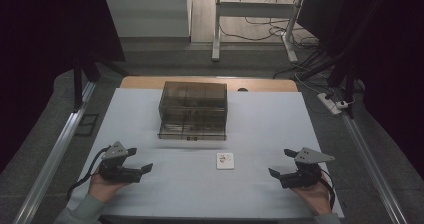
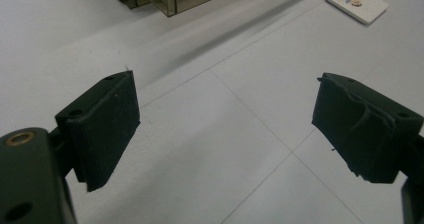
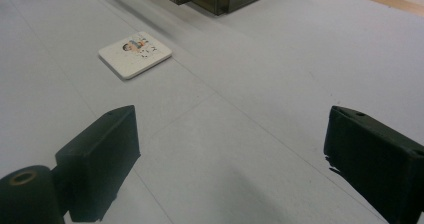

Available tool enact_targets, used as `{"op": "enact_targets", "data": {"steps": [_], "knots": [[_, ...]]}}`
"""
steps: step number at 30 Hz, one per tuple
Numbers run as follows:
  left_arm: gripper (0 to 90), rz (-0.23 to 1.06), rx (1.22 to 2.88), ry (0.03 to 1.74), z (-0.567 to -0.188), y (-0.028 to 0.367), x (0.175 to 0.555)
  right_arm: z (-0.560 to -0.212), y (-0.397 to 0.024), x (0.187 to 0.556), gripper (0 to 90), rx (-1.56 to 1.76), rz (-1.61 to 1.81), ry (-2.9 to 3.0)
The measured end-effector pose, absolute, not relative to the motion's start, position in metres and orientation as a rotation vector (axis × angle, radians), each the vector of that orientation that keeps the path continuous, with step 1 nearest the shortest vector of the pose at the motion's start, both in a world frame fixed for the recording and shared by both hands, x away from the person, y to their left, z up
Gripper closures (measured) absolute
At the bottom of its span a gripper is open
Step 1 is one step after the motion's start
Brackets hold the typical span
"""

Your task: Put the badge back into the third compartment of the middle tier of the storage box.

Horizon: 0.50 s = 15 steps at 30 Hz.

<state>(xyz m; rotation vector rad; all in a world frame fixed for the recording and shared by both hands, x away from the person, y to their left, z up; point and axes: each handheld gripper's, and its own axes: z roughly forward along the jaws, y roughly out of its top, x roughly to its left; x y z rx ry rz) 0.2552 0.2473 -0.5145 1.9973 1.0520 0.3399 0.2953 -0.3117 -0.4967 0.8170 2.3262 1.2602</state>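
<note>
I see the small white card (image 1: pixel 225 160) lying flat on the table (image 1: pixel 260 194), between my two grippers and just in front of the smoky plastic box (image 1: pixel 193 110), with its printed face up. The left gripper (image 1: pixel 141 160) and the right gripper (image 1: pixel 280 163) both rest low at the near side with their jaws spread wide and nothing between them. I judge the right gripper is a little nearer; the card lies ahead of its jaws, toward the left jaw's side, and being almost square it has no real long axis.
</note>
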Motion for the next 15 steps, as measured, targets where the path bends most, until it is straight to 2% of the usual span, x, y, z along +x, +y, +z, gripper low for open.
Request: {"op": "enact_targets", "data": {"steps": [15], "knots": [[11.4,0.36,2.033,1.03,-0.5182,0.2444,0.2489,-0.4974,-0.3087,0.2996,9.8,0.816,1.27,2.344]]}}
